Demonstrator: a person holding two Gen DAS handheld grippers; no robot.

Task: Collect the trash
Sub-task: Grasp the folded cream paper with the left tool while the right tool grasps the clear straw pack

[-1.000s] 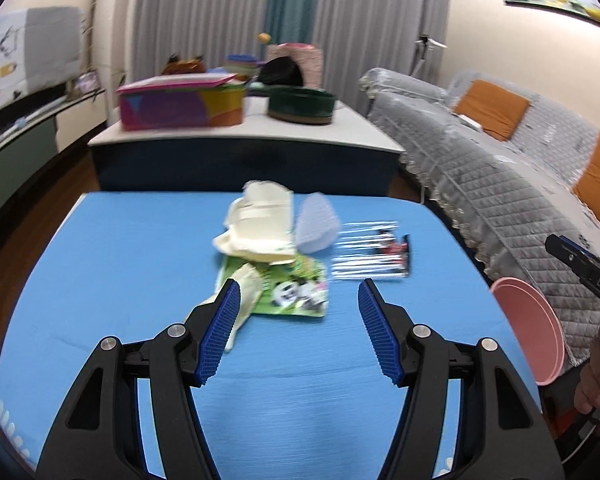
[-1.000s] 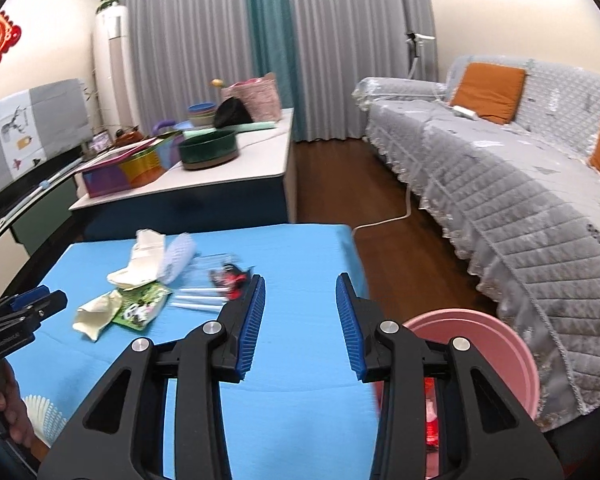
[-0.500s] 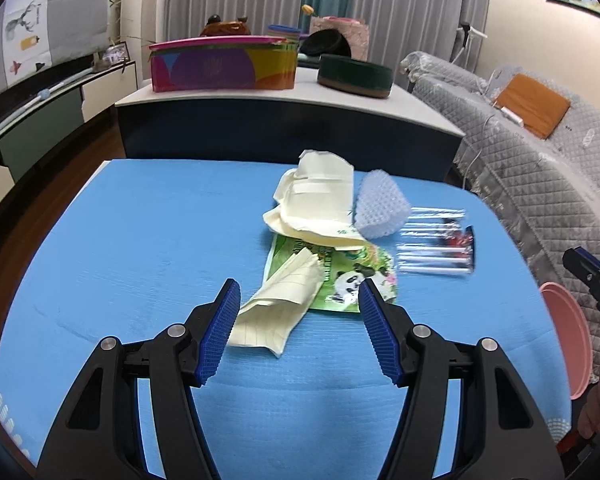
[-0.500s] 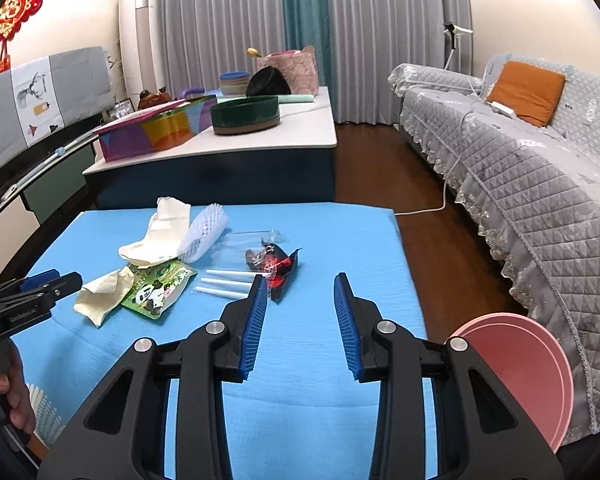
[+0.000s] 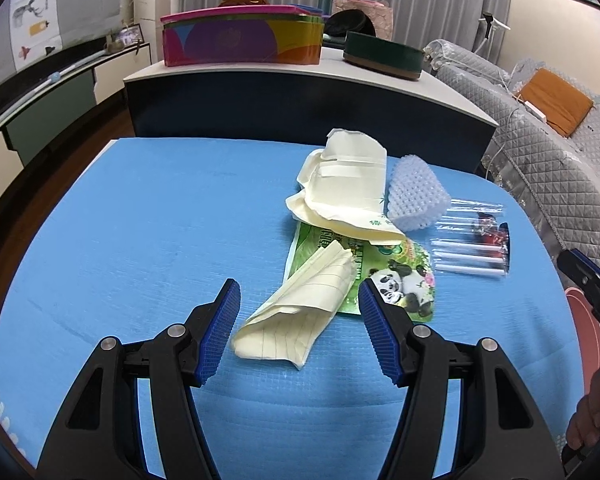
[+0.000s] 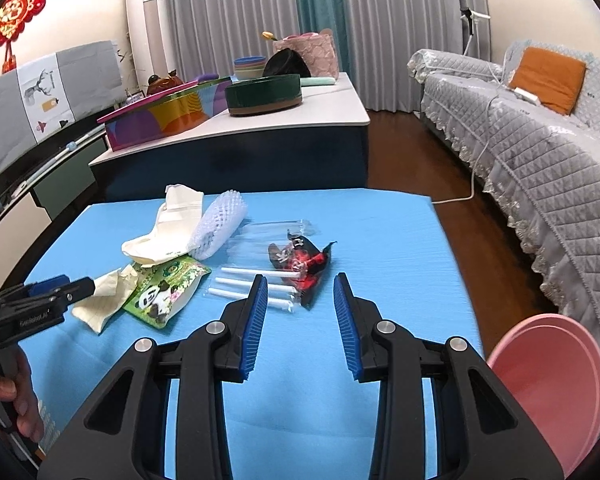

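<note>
2 grippers over the blue mat (image 5: 140, 240), both holding nothing. Left gripper (image 5: 299, 330) jaws wide apart, straddling the near end of the cream lined wrapper (image 5: 300, 312), not touching it. Right gripper (image 6: 300, 314) part open, just short of the red-black wrapper (image 6: 306, 262) and white sticks (image 6: 252, 280). Pink bin (image 6: 552, 392) sits off the mat's right edge.

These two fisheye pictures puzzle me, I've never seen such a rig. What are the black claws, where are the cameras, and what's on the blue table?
No robot: a person holds a gripper in each hand, each carrying a camera looking along its fingers. One picture shows the left gripper, open over a folded paper. The other shows the right gripper, open near a red wrapper. On the blue table also lie a panda packet, a foam net and white sticks. A pink bin stands beside it. Nothing is held.
</note>
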